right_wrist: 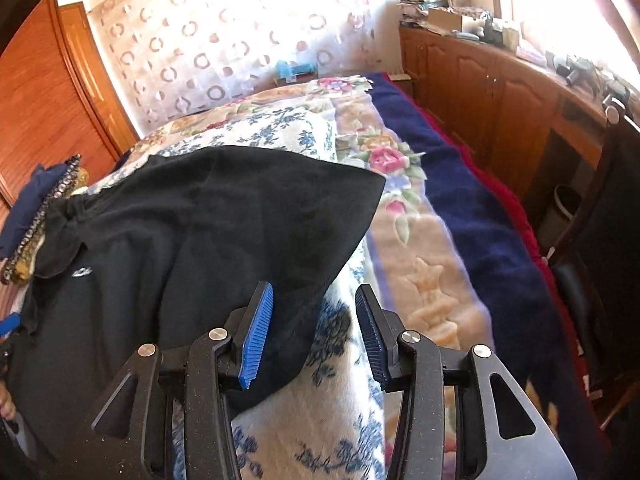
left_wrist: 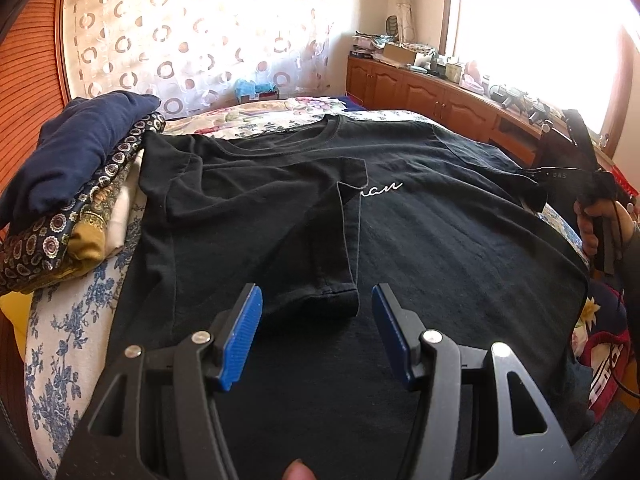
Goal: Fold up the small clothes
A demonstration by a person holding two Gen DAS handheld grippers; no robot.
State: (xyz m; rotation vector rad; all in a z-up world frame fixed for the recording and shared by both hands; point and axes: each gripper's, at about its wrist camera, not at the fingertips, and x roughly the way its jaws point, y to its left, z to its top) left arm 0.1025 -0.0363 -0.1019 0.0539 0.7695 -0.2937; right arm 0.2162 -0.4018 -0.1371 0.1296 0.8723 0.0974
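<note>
On bed [left_wrist: 68,344]: black T-shirt [left_wrist: 440,248] flat, collar pointing away.

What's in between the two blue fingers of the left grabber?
In the left wrist view, the left gripper is open; between its fingers lies the black T-shirt, with the folded-over sleeve's cuff at the gap's far end.

A black T-shirt [left_wrist: 440,240] lies spread front-up, neckline at its far end, with small white script across the chest. Its left sleeve and side are folded inward over the body, the folded edge ending just ahead of the left jaws. The right sleeve [right_wrist: 280,208] is still spread outward, lying just ahead of the right jaws.
</note>
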